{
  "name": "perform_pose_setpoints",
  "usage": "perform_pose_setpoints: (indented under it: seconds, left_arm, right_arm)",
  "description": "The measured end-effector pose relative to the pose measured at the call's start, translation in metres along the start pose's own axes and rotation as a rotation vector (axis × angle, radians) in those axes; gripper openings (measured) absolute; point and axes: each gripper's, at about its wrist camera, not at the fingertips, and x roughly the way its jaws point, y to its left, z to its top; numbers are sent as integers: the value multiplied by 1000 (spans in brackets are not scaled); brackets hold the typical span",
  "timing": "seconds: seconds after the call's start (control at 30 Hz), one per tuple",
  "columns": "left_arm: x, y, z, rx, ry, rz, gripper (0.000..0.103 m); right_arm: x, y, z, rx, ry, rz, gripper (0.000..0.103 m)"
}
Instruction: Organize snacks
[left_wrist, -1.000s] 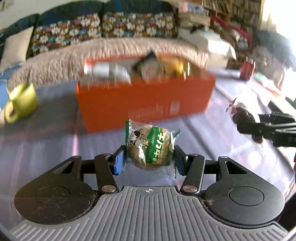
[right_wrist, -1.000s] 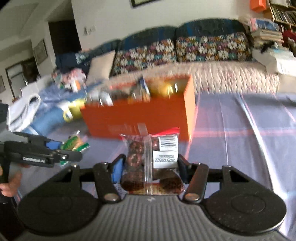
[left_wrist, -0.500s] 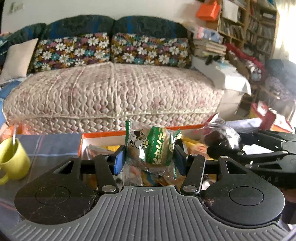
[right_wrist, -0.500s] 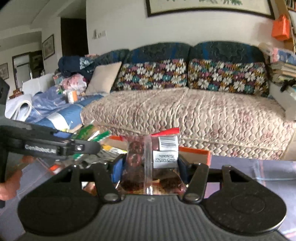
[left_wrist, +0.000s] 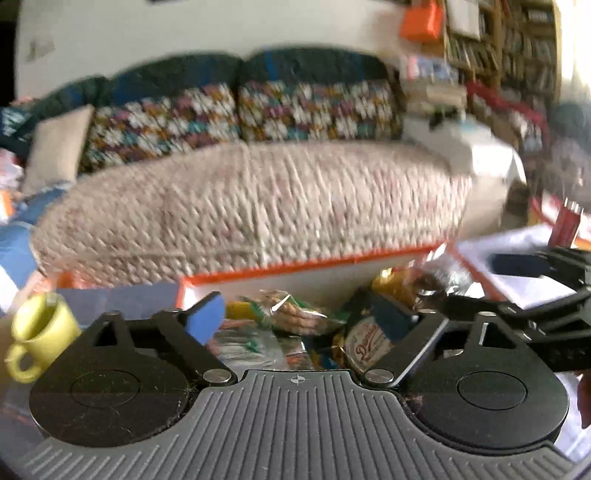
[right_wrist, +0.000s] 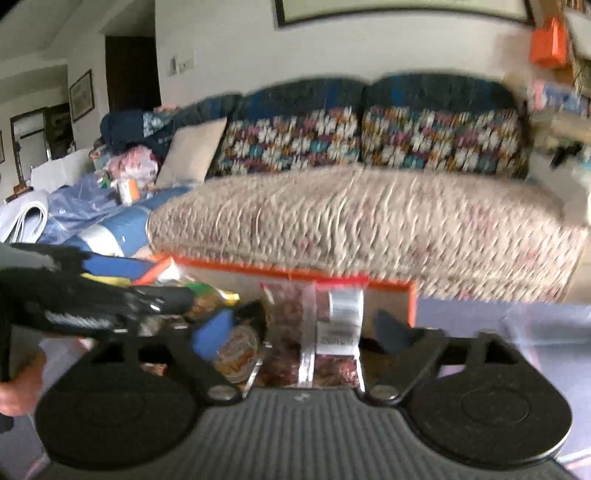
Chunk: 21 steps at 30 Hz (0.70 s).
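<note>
Snacks (left_wrist: 295, 314): piled in orange box (left_wrist: 314, 264) on worktop, by sofa (left_wrist: 251, 199).
L tool (left_wrist: 306, 314): jaws just sprang apart, nothing betw.
R tool (right_wrist: 303, 328): jaws just spread; clear nut pack (right_wrist: 314, 332) betw, pads off it.

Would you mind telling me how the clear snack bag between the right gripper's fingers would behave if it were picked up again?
The clear snack bag looks floppy, its glossy film probably slippery, and its dark lumpy contents likely shift.
</note>
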Motion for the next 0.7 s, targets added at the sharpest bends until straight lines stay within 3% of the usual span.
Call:
perform_pose_setpoints:
  seconds: [0.17,0.43,0.7]
  left_arm:
    - [-90,-4,-14,-55,-74,9,89]
    - [-188,-31,-87,-98,33,19,89]
    - [-260,-50,-140,-106,58,63,89]
  right_arm:
    - [-84,22,-19,13,-26,-27,103]
    - [-186,58,-86,119,44,-134,103]
    - [-250,94,-125,193,39,-230,103]
